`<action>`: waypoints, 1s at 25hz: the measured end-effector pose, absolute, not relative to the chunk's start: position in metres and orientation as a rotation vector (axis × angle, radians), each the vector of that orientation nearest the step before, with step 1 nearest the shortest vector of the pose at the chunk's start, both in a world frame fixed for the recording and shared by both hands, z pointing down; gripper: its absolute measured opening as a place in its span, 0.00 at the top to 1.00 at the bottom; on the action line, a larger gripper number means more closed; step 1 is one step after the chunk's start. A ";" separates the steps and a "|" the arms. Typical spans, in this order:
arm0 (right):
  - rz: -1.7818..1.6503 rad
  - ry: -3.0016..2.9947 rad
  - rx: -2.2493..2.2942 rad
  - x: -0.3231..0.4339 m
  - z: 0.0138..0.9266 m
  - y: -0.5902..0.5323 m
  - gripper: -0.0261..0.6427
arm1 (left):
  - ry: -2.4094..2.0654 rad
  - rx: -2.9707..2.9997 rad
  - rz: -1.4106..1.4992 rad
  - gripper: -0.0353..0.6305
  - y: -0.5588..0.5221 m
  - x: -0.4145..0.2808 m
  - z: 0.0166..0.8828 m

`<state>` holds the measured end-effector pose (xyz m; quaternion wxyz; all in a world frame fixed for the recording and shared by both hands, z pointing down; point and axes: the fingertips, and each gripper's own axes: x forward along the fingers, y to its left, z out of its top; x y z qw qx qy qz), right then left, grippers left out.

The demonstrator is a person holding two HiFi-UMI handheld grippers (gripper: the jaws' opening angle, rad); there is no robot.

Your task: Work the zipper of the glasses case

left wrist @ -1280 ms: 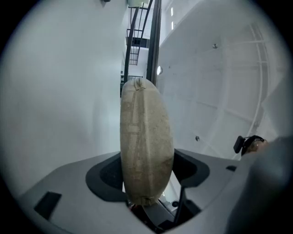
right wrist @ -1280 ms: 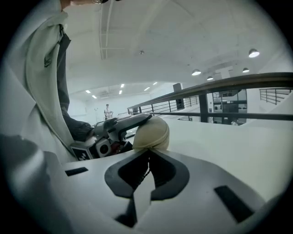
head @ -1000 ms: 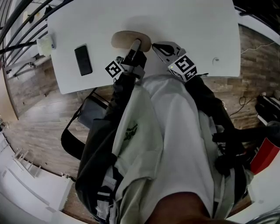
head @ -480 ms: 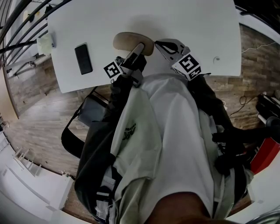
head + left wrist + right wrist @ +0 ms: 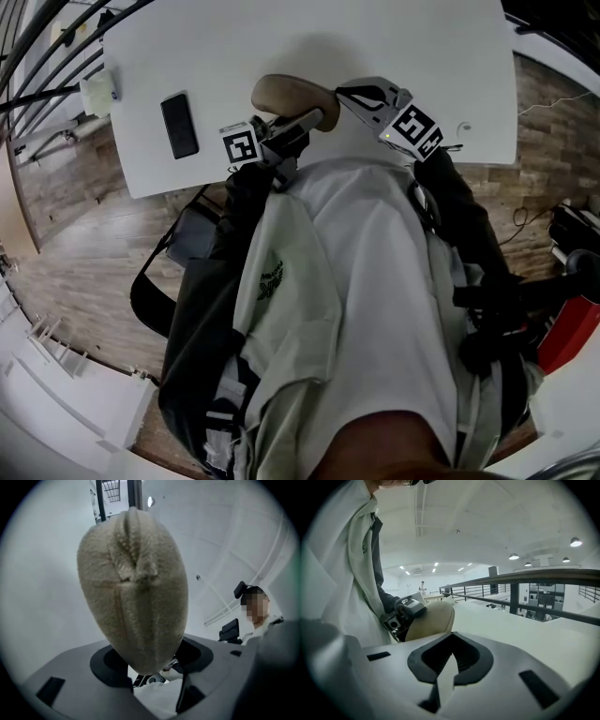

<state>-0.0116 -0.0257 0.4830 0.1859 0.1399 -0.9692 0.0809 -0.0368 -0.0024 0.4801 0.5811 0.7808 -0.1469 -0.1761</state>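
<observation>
While our left gripper [image 5: 152, 670] clamps the tan fuzzy oval glasses case [image 5: 133, 592], our right gripper [image 5: 449, 660] sits closed, empty, beside it.

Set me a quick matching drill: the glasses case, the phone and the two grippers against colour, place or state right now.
Things:
1. glasses case
2. phone
3. left gripper
4. right gripper

Descriptions:
A. black, lying flat on the white table, apart from both grippers
B. fingers together, nothing between them
C. tan and fuzzy, gripped at one end
D. fingers clamped on the case

Pairs: 1-C, 2-A, 3-D, 4-B
</observation>
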 end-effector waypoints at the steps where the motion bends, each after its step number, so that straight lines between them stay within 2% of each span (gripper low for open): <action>1: 0.225 -2.734 0.379 -0.013 0.481 -0.026 0.97 | -0.327 1.825 -0.406 0.52 -0.001 -0.036 0.480; 9: 0.232 -2.761 0.222 -0.015 0.475 -0.020 0.97 | -0.178 1.827 -0.325 0.53 0.014 -0.027 0.477; 25: 0.145 -2.710 -0.103 -0.046 0.464 -0.030 0.97 | 0.263 1.891 0.040 0.53 0.076 0.014 0.477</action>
